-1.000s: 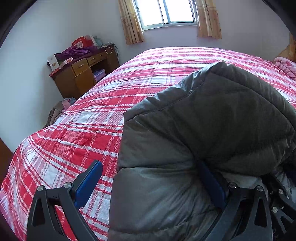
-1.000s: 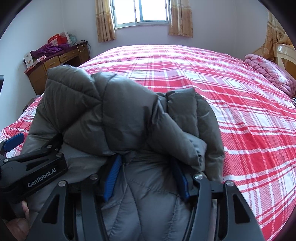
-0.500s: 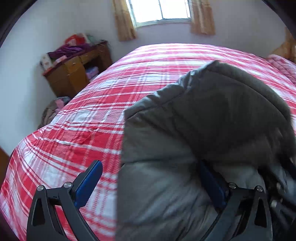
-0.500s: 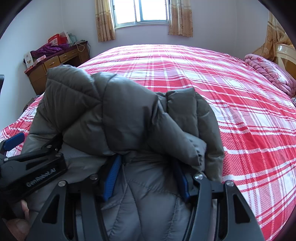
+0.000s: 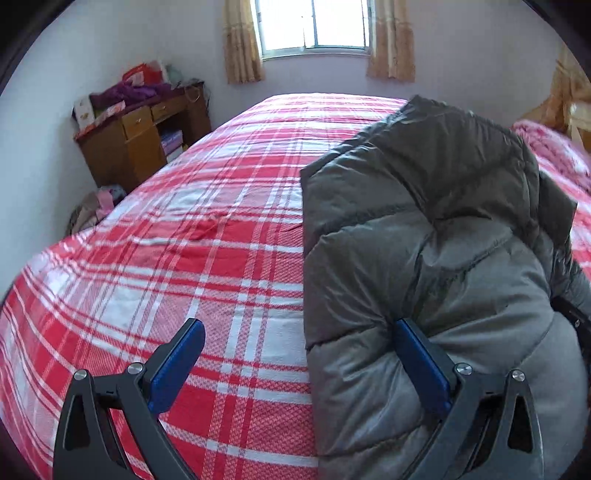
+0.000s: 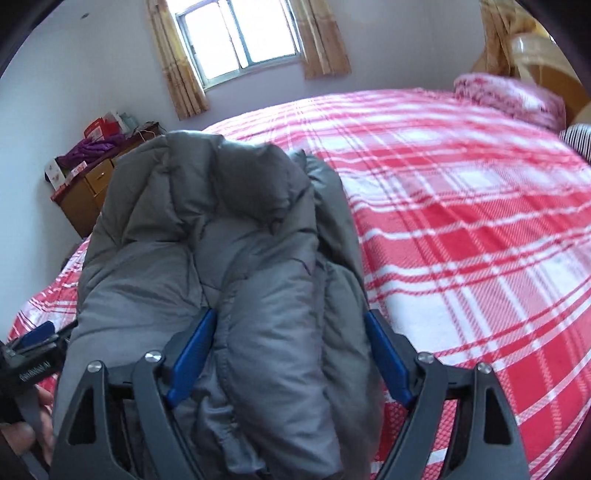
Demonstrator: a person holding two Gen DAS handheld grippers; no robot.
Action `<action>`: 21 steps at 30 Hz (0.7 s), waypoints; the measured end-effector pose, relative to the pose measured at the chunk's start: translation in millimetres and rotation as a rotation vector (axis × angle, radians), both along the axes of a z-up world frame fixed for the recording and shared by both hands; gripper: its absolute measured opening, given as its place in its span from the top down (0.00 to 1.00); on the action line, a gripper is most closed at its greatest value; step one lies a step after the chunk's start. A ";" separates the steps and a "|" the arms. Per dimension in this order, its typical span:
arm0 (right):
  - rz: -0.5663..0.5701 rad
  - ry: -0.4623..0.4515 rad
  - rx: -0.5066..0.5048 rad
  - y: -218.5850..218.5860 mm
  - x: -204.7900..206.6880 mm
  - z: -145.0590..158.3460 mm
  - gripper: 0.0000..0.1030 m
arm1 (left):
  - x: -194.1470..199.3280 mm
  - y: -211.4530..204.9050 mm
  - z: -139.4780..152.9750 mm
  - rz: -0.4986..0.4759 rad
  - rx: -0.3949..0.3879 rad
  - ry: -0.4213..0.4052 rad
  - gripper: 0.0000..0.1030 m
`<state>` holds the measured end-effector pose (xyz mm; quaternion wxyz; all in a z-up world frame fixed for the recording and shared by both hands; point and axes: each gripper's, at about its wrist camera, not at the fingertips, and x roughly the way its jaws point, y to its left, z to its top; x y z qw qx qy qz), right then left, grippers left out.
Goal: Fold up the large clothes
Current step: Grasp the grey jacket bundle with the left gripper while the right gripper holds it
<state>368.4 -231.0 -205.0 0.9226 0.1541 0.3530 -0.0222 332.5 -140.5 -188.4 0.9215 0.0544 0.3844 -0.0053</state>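
Right claw (image 6: 291,354) opening around jacket (image 6: 236,229).

Big red and white plaid bedspread (image 5: 207,258) fills most of my view. Window (image 5: 314,26) sits top center with tan curtains (image 5: 242,40) on both sides. Upper left there's a wooden desk (image 5: 136,144) against the wall, purple clothes (image 5: 133,90) and a red box (image 5: 138,74) piled on top. In the other view, a pink blanket (image 6: 509,96) is bunched up at the upper right.
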 end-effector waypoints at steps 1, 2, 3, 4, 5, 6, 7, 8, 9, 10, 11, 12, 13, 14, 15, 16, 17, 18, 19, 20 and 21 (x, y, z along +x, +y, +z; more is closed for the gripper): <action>0.004 0.012 0.033 -4.0 2.0 -3.9 0.16 | -0.1 -1.2 -1.8 -0.009 0.007 -0.003 0.01; 0.009 0.027 0.089 -10.1 5.0 -10.8 0.15 | 0.9 -2.7 -4.5 -0.017 0.007 -0.001 0.01; 0.011 0.024 0.130 -17.1 4.0 -14.5 0.14 | 2.5 -1.1 -6.3 -0.023 0.002 0.000 0.01; 0.018 0.019 0.140 -15.6 3.3 -13.4 0.14 | 4.0 0.6 -8.6 -0.024 -0.013 0.002 0.01; 0.029 0.018 0.136 -13.8 3.9 -13.5 0.15 | 4.6 2.2 -10.4 -0.022 -0.032 0.008 0.01; 0.039 0.016 0.133 -11.7 3.0 -12.9 0.23 | 4.8 4.5 -12.1 -0.022 -0.056 0.016 0.01; 0.064 0.005 0.136 -8.4 1.6 -12.7 0.27 | 4.3 6.0 -13.1 -0.024 -0.070 0.019 0.01; 0.088 -0.005 0.134 -4.5 -0.3 -12.8 0.29 | 3.7 6.4 -14.0 -0.025 -0.079 0.020 0.01; 0.095 -0.005 0.127 -1.2 -1.7 -12.7 0.29 | 3.6 6.1 -14.6 -0.027 -0.085 0.023 0.01; 0.095 0.004 0.131 -1.5 -0.3 -13.9 0.28 | 4.2 5.0 -15.3 -0.035 -0.093 0.031 0.01; 0.096 0.011 0.141 -3.0 1.5 -15.2 0.26 | 4.6 3.5 -16.0 -0.041 -0.095 0.035 0.01; 0.097 0.013 0.150 -3.5 3.4 -16.1 0.23 | 4.7 2.5 -16.2 -0.049 -0.095 0.039 0.01; 0.101 0.016 0.156 -3.8 6.0 -17.1 0.23 | 5.2 1.5 -16.4 -0.055 -0.094 0.039 0.01; 0.106 0.023 0.155 -2.8 7.5 -17.4 0.22 | 6.0 0.6 -17.1 -0.061 -0.096 0.039 0.01; 0.108 0.025 0.153 -3.0 8.8 -17.9 0.22 | 5.0 -0.3 -17.7 -0.067 -0.101 0.041 0.01; 0.110 0.024 0.157 -3.2 8.7 -18.2 0.23 | 4.5 0.1 -18.0 -0.076 -0.110 0.041 0.02; 0.112 0.020 0.168 -4.5 7.5 -18.8 0.25 | 4.4 0.4 -18.3 -0.082 -0.120 0.041 0.02; 0.113 0.016 0.176 -6.3 9.4 -18.3 0.27 | 4.4 -0.2 -17.5 -0.085 -0.126 0.042 0.03; 0.115 0.009 0.185 -8.8 9.3 -19.7 0.27 | 4.5 -0.2 -17.3 -0.093 -0.136 0.043 0.06; 0.116 0.007 0.190 -9.5 9.2 -20.4 0.27 | 3.9 -0.7 -17.4 -0.102 -0.146 0.044 0.06; 0.117 0.009 0.194 -11.5 10.8 -20.2 0.27 | 4.7 -0.6 -17.9 -0.108 -0.154 0.046 0.08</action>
